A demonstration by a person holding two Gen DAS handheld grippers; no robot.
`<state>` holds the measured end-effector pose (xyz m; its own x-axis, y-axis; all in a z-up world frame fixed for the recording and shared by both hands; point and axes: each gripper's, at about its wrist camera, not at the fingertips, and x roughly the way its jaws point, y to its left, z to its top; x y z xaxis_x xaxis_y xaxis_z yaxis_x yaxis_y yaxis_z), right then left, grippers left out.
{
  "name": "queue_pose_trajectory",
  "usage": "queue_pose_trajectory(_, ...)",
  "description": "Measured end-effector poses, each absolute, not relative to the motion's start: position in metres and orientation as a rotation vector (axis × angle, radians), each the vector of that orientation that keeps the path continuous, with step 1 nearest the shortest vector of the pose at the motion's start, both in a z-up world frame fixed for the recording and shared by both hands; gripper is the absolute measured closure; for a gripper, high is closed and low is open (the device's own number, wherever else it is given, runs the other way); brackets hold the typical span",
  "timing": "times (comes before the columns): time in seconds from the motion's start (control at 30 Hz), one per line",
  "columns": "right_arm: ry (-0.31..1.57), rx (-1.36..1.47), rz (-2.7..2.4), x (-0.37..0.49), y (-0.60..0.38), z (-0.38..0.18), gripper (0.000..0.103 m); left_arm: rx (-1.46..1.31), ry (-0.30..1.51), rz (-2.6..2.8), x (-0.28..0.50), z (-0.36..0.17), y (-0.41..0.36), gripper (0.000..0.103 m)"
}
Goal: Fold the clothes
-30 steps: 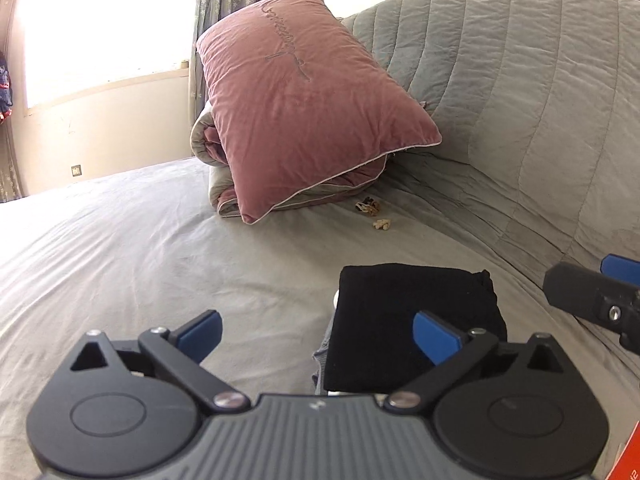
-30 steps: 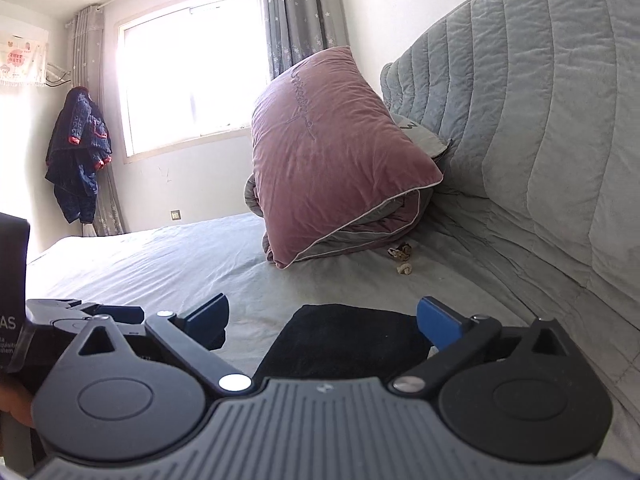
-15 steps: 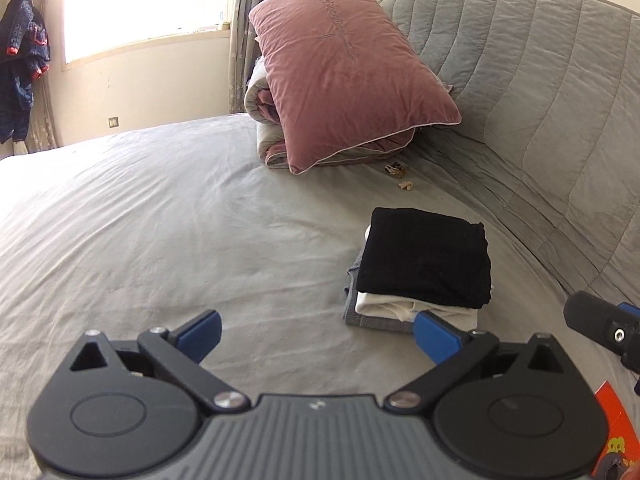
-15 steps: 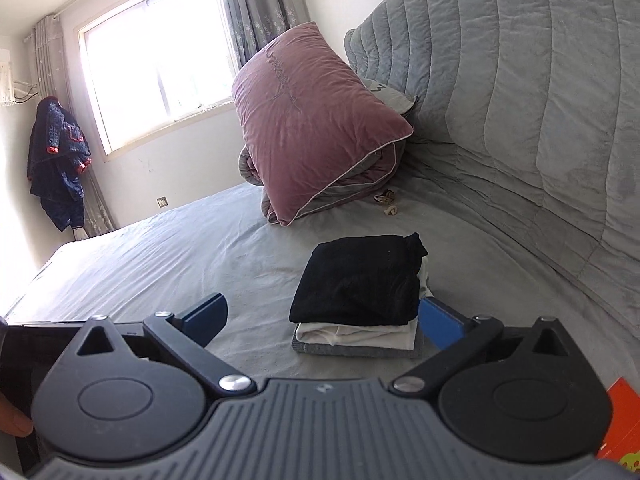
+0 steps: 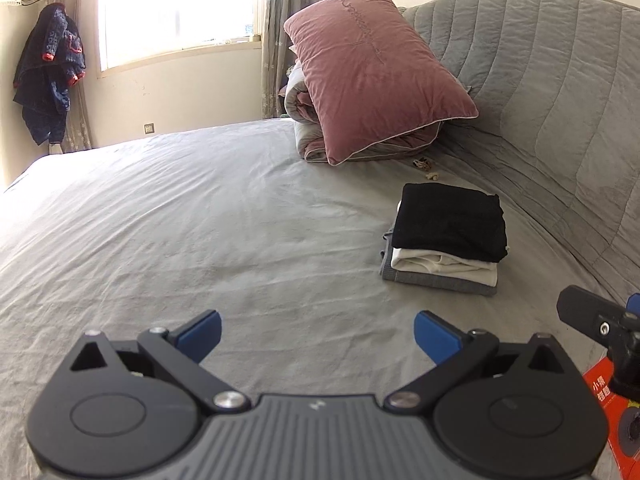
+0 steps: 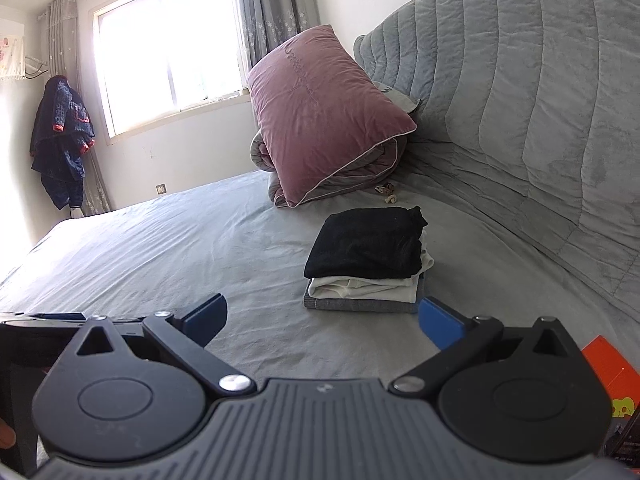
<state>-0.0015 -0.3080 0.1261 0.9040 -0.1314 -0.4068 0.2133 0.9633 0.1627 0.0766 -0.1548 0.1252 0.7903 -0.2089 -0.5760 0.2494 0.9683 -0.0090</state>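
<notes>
A stack of folded clothes lies on the grey bed sheet [image 5: 200, 220]: a black garment [image 5: 450, 220] on top, a cream one [image 5: 444, 264] under it, a grey one [image 5: 436, 280] at the bottom. The right wrist view shows the same stack [image 6: 368, 256], with its black top piece [image 6: 366, 242]. My left gripper [image 5: 318, 334] is open and empty, held well back from the stack over bare sheet. My right gripper [image 6: 322, 318] is open and empty too, its right fingertip just short of the stack's near edge. Part of the right gripper [image 5: 600, 326] shows at the right edge of the left wrist view.
A mauve pillow [image 5: 372, 76] leans on a rolled quilt against the grey quilted headboard [image 5: 560, 100]. Small trinkets [image 5: 426, 168] lie beyond the stack. An orange box [image 5: 608, 392] sits at the near right. A blue jacket [image 5: 50, 76] hangs by the window.
Both grippers have pulled back and up from the stack, which was right under their fingers a second ago. The stack now lies farther off, with all three layers visible.
</notes>
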Motion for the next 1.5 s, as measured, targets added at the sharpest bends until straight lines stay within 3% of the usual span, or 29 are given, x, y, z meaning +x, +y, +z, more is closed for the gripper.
queue_pose_trajectory(0.73,0.530,0.025,-0.259,-0.009,-0.299,0.068,0.000,0.035,0.692,-0.094,0.022,0.050,-0.155,0.001)
queue_pose_trajectory(1.5,0.535,0.086,-0.267,-0.009,-0.309,0.066,0.000,0.046,0.710,-0.112,0.015,0.036,-0.177,0.001)
